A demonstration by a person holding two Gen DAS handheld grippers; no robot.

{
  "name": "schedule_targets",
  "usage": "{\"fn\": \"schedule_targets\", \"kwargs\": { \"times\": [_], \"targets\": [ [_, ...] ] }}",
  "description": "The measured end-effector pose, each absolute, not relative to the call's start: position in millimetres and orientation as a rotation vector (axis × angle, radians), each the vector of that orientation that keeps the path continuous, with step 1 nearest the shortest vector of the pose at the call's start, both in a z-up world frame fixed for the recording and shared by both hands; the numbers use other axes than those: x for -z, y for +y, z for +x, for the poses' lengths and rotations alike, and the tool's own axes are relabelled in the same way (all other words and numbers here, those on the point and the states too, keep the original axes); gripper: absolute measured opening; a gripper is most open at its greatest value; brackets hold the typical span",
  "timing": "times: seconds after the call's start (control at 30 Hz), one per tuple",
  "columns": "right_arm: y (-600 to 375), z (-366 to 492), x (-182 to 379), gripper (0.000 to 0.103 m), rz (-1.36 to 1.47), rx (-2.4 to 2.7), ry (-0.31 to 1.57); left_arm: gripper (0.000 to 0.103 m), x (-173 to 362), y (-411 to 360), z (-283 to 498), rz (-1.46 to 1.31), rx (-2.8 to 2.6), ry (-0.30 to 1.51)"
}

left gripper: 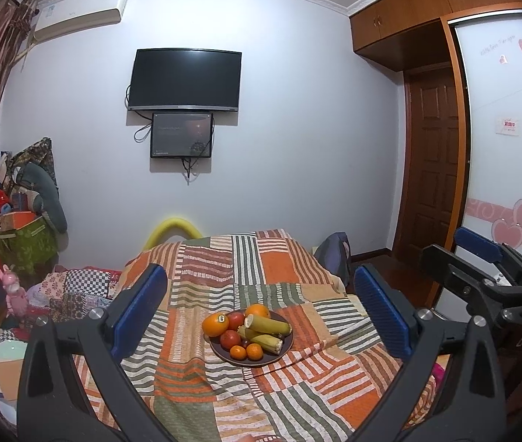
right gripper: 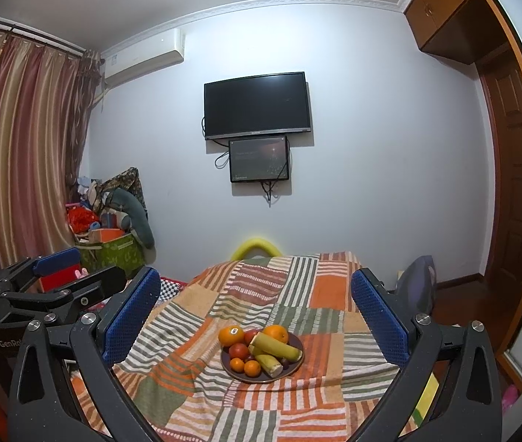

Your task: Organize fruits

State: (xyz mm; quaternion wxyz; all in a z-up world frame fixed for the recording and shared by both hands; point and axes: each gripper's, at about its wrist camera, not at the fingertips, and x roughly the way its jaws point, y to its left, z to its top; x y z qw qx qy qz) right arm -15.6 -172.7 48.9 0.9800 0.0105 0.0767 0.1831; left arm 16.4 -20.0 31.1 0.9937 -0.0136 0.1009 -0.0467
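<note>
Left claw (left gripper: 259, 311) held wide apart, empty; right claw (right gripper: 255, 313) likewise spread and empty. Dark plate (left gripper: 224, 354) of fruit resting on the patchwork bedspread (left gripper: 231, 265), ahead of and between each claw's blue pads, well apart from them. Only in the left wrist view: wardrobe door with pink hearts (left gripper: 519, 224), right claw off to the right. Only in the right wrist view: striped curtains (right gripper: 21, 147), left claw at left. On the plate: two oranges, two tangerines, two red fruits, two cut yellow-green stalks.
</note>
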Motion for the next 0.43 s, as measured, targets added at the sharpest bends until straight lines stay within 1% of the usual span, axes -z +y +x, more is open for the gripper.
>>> {"fn": "schedule_targets", "kwargs": {
  "times": [0.43],
  "targets": [
    [-173.3,-15.7,-51.3,0.103,0.029,-0.376,0.155,0.103,-32.1,-23.3,17.6,-0.025,0.101,0.211]
  ]
}}
